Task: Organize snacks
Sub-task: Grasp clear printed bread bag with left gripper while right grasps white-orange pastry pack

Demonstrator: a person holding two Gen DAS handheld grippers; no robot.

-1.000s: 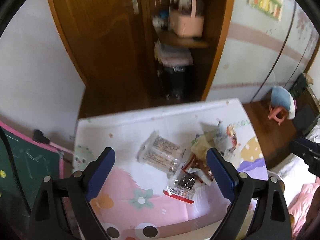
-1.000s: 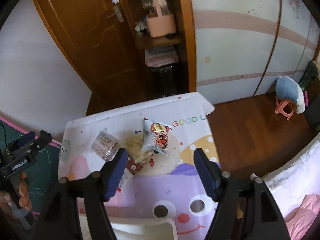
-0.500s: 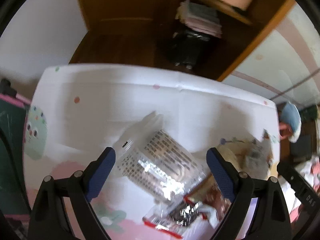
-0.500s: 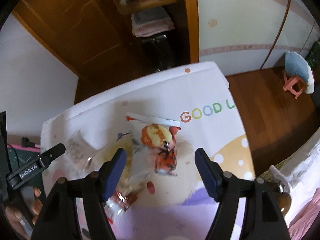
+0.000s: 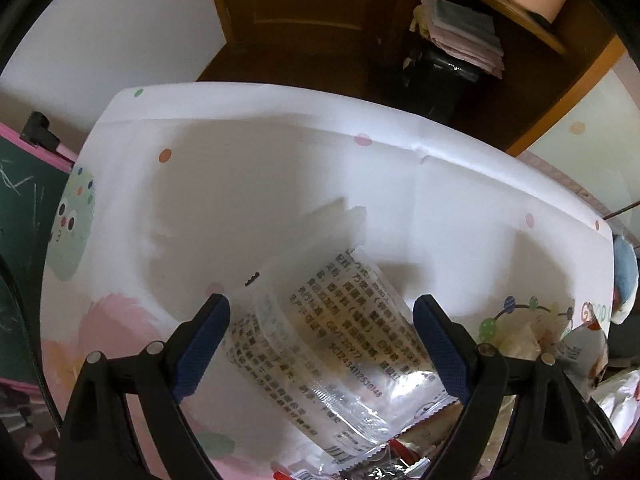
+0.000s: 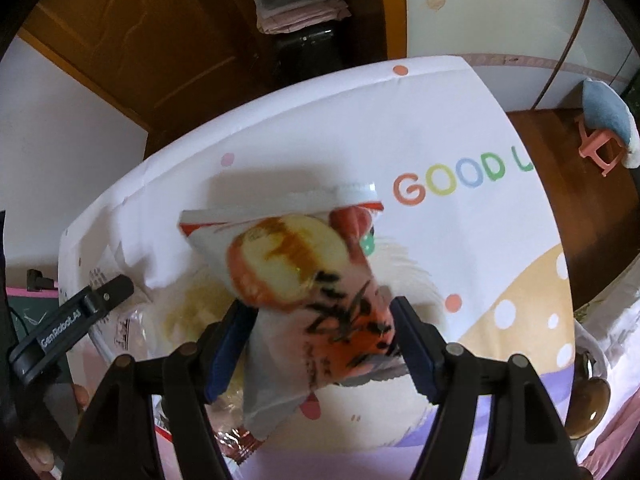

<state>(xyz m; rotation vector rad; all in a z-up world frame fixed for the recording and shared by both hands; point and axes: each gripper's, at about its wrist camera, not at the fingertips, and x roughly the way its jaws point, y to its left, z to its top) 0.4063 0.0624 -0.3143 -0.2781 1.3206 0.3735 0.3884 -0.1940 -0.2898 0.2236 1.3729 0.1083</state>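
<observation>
In the left wrist view my left gripper (image 5: 320,320) is open, its blue pads either side of a clear snack packet with black print (image 5: 320,344) lying on the cartoon tablecloth (image 5: 260,168). In the right wrist view my right gripper (image 6: 320,316) has closed in on a white and orange snack bag with a fruit picture (image 6: 304,272); both pads touch its sides. A pale yellow snack bag (image 6: 192,312) lies under it, and a red-edged packet (image 6: 236,442) lies at the bottom. The left gripper's finger (image 6: 68,320) shows at the left.
More packets (image 5: 528,336) lie at the right of the left wrist view. Beyond the table's far edge stand a wooden door (image 6: 132,32) and a shelf with folded cloths (image 6: 300,0). A pink stool with a blue cushion (image 6: 604,120) stands on the floor at right.
Both grippers have dropped towards the table. The left one now straddles the clear packet. The right one has narrowed onto the white and orange bag.
</observation>
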